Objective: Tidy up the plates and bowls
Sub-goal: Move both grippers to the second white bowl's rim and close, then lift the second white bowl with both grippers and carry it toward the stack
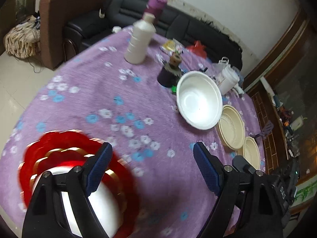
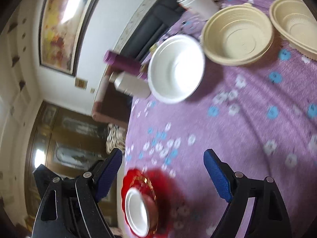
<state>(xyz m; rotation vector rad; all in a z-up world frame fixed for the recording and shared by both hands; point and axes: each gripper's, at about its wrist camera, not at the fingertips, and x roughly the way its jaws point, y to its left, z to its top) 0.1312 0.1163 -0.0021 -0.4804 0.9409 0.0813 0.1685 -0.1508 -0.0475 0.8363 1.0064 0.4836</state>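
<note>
Bench: round, w/ purple flowered cloth; both views blurred.
Left tool: released, jaws wide apart, nothing betw. them; hangs above cloth, angled down.
Right tool: released, jaws spread, nothing gripped; red plate shows in the gap but the pads are not on it.
Red plate: scalloped rim w/ gold band, near bench edge, partly behind left tool's near finger.
Small white bowl: sits inside red plate, upright.
Large white bowl: upright on cloth, well apart from red plate, just beside cream bowls.
Cream bowl 1: ribbed, upright, next to large white bowl; touching or not, cannot tell.
Cream bowl 2: upright, beyond bowl 1 toward bench edge, partly hidden by right tool's body.
White bottle: upright, far side of bench.
Purple flask: behind white bottle.
White cup: beside large white bowl, far side.
Sofa: dark, behind bench along wall.
</note>
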